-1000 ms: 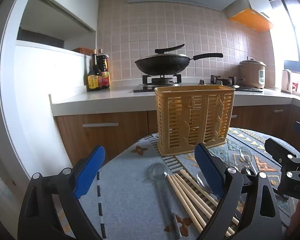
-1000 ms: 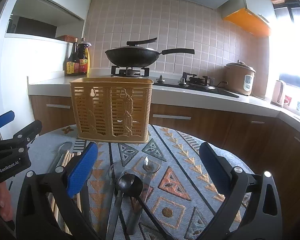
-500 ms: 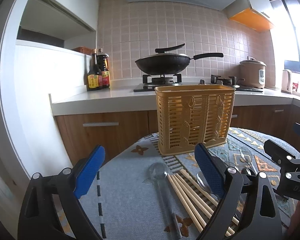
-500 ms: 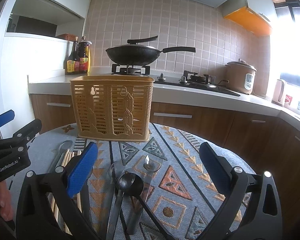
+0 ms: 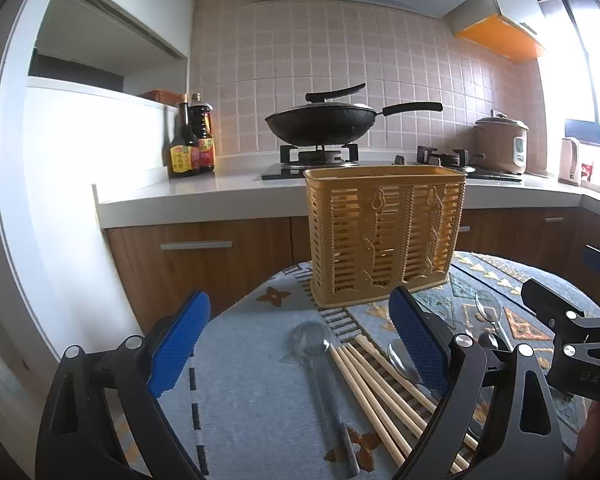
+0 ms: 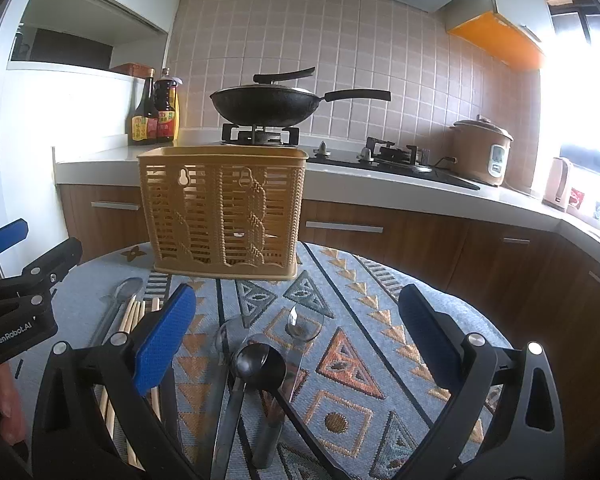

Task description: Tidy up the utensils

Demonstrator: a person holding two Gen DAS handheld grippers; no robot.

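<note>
A tan slatted utensil basket (image 5: 384,236) (image 6: 224,212) stands upright at the far side of a patterned tablecloth. In front of it lie a clear spoon (image 5: 320,364), several wooden chopsticks (image 5: 380,384) and metal spoons (image 6: 256,372). My left gripper (image 5: 300,340) hovers open above the clear spoon and chopsticks, holding nothing. My right gripper (image 6: 296,332) is open above the pile of metal spoons, also holding nothing. Each gripper shows at the edge of the other's view.
Behind the table runs a kitchen counter (image 5: 188,196) with sauce bottles (image 5: 190,140), a black wok (image 5: 324,120) on a stove and a rice cooker (image 6: 480,152). Wooden cabinet fronts (image 6: 380,236) stand below it. The round table's edge (image 6: 492,320) curves at the right.
Both grippers stay open and almost still. The right wrist view has crept slightly lower, so the basket sits a little higher in it.
</note>
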